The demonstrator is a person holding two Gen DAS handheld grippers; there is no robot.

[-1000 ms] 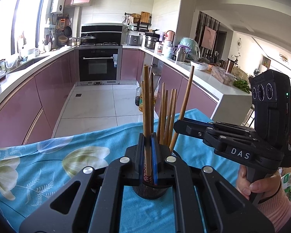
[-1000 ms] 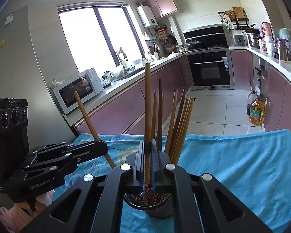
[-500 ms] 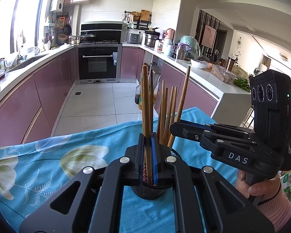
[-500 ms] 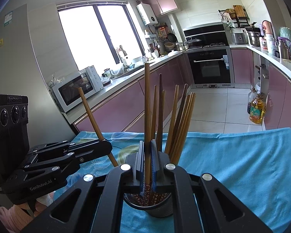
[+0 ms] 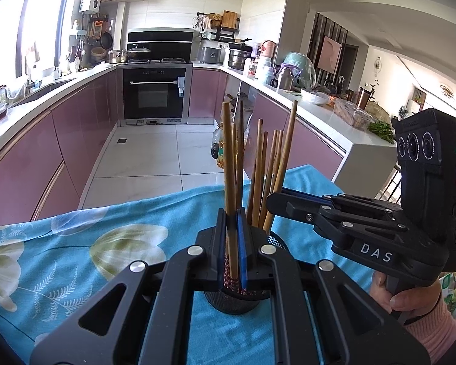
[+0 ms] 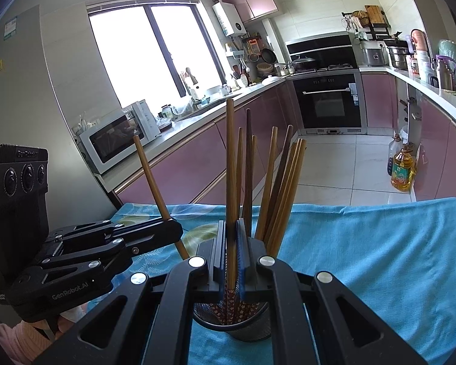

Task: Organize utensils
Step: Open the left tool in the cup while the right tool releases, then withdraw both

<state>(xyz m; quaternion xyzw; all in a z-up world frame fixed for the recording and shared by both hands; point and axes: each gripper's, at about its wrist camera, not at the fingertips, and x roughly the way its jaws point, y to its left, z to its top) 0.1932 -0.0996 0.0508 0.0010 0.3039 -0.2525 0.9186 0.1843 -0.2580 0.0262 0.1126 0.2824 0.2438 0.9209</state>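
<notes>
Left wrist view: sits on the left gripper (image 5: 231,219) and looks forward along its two fingers, tipped a bit down. So near that the fingers and one chopstick (image 5: 228,167) fill the middle. Very close to the black cup (image 5: 231,301) on the blue cloth (image 5: 76,258). Faces the oven (image 5: 155,91) far away, with the right gripper (image 5: 273,203) poking in from the right.

Right wrist view: sits on the right gripper, tipped down the same way, just as near. Faces more toward the window (image 6: 143,57), with the left gripper at the left.

In both views: cup, cloth, oven.
</notes>
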